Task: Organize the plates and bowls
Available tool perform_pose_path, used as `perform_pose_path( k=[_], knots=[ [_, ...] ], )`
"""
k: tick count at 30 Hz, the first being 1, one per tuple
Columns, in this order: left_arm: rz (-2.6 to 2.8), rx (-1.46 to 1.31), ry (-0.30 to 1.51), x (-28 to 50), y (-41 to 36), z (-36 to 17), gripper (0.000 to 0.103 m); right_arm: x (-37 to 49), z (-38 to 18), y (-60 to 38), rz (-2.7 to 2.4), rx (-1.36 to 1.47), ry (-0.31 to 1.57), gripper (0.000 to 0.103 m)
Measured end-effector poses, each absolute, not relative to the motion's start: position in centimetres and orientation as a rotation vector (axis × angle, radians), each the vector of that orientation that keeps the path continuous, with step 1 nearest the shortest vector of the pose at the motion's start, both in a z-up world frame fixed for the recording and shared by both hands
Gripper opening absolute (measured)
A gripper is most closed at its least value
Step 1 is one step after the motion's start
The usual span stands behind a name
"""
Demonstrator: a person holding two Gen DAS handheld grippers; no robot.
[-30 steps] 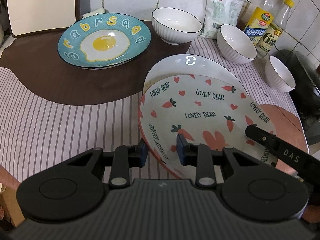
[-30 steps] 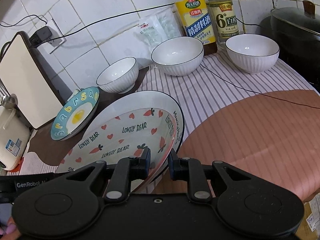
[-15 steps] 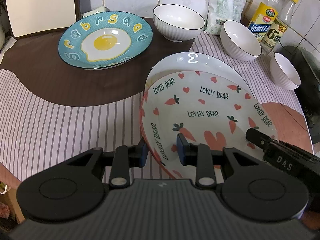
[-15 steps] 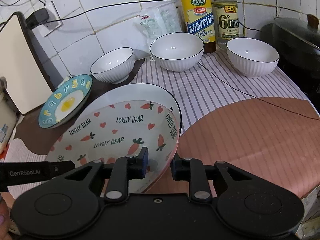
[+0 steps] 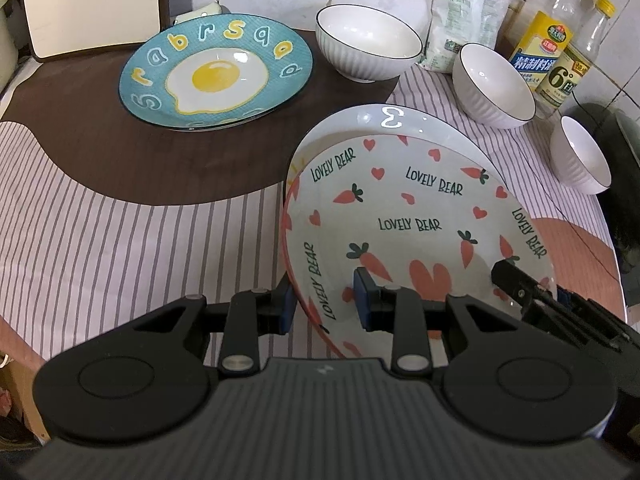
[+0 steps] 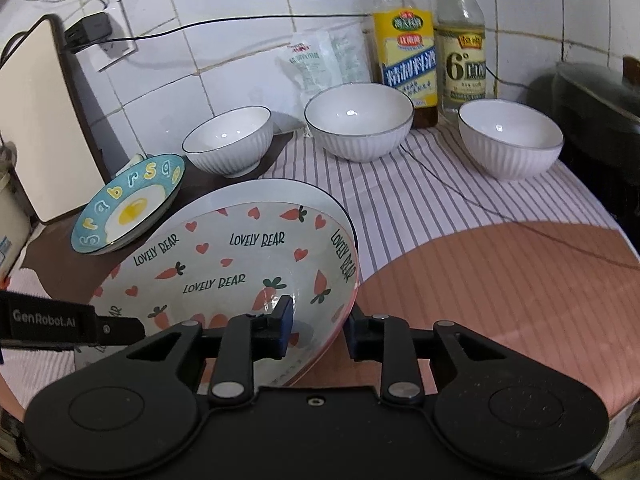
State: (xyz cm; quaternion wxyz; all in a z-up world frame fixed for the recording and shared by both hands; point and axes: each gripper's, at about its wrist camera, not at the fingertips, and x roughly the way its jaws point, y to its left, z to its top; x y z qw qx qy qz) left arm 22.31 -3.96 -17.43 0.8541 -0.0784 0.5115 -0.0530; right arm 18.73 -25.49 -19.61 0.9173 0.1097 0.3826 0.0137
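White plate [image 5: 404, 120] mostly hidden under carrot plate [image 5: 408, 224]; pot [image 6: 600, 96] cut by edge.

this is a home kitchen. the wall [image 6: 224, 80] behind the counter is covered with white square tiles, some a bit stained. against it stand two bottles: cooking wine [image 6: 406, 52] with a yellow label and vinegar [image 6: 464, 52] with a pale label. beside them leans a white plastic packet [image 6: 320, 64]. a dark pot with a lid [image 6: 596, 96] sits at the right edge. a striped cloth [image 5: 100, 248] covers the counter, with plates and white ribbed bowls [image 6: 358, 120] on it. a charger [image 6: 90, 30] is plugged into a wall socket, and a pale cutting board [image 6: 36, 120] leans upright on the left.
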Motion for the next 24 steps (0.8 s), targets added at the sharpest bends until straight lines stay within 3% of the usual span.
perform_pose_path(
  k=[10, 24],
  knots=[
    [-0.114, -0.193, 1.073, 22.5, -3.7, -17.7, 0.029, 18.3, -20.5, -25.1, 0.032, 0.154, 0.684, 0.037],
    [-0.159, -0.159, 1.031, 20.4, -2.5, -15.3, 0.029, 16.8, -18.4, -26.1, 0.062, 0.208, 0.705, 0.038]
  ],
)
